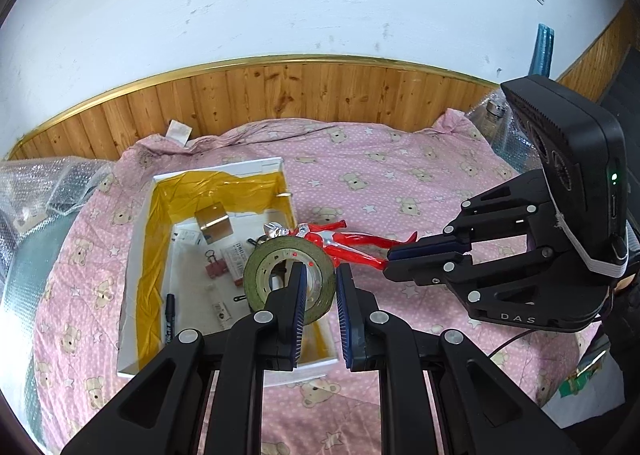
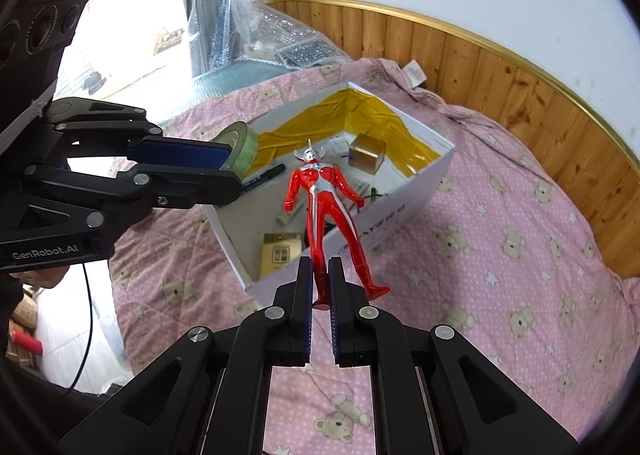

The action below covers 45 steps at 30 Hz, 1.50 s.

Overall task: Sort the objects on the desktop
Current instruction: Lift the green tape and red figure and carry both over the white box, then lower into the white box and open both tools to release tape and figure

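Black linkages of the left claw [image 1: 321, 295] fill the bottom of the left wrist view, its blue-padded fingers [image 1: 299, 297] nearly closed on the rim of a green roll of tape [image 1: 290, 275], which stands on edge above the near right part of a white cardboard box lined with yellow film [image 1: 148, 239]. One pad sits inside the roll's hole, the other against its outer face.

Inside the box, at about 9 o'clock from the roll, a black marker pen [image 1: 169, 317] lies along the floor near the left wall. At about 10 o'clock lie a pink binder clip [image 1: 216, 267] and some small white packets [image 1: 234, 257]; at 11 o'clock stands a small brown cardboard cube [image 1: 213, 223]. In the right wrist view a tan flat packet [image 2: 280, 253] rests in the box's near corner.

At about 2 o'clock from the roll, a red and silver plastic hero figure [image 1: 340, 243] stretches out level, its head over the box's right wall and its legs toward the right. The right claw [image 1: 390, 259] is almost fully closed, pinching one of the figure's legs near the foot; the other leg hangs free beside it.

Everything is above a pink quilt printed with bears and stars [image 1: 400, 183], spread over the table against a wood-panelled wall [image 1: 280, 91].
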### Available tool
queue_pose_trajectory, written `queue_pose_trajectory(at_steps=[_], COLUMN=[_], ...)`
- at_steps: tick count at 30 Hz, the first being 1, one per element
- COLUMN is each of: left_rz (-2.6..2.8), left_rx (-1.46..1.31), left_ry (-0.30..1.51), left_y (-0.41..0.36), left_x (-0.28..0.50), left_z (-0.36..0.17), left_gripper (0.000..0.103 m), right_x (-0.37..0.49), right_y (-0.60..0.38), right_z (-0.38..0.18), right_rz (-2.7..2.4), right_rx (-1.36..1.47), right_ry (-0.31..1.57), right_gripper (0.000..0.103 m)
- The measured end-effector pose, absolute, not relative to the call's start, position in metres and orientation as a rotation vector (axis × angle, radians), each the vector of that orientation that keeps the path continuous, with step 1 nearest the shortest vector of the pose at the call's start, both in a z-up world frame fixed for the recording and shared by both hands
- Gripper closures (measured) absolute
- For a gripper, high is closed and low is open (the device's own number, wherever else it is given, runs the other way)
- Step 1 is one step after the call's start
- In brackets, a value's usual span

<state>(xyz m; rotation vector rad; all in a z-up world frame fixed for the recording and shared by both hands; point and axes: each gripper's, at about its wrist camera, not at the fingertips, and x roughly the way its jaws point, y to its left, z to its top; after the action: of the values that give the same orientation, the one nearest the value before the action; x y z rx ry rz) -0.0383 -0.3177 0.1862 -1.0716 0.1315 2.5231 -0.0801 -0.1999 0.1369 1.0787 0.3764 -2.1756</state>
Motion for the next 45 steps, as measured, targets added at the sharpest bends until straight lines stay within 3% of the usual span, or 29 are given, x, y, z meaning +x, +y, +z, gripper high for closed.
queue_pose_trajectory(at_steps=[21,45], left_rz=[2.632,2.563], left_rx=[-1.145,-1.398], left_ry=[-0.028,-0.216], left_y=[-0.401,-0.446], left_x=[-0.09,-0.148], left_z=[0.172,0.115], left_gripper=[0.087,0.087], right_x=[-0.136,-0.213], right_y=[-0.265,-0.31], right_z=[0.135,0.08], right_rz=[-2.142,-2.053], right_rx=[1.061,1.159], right_ry=[0.464,0.502], right_gripper=[0.095,0.095])
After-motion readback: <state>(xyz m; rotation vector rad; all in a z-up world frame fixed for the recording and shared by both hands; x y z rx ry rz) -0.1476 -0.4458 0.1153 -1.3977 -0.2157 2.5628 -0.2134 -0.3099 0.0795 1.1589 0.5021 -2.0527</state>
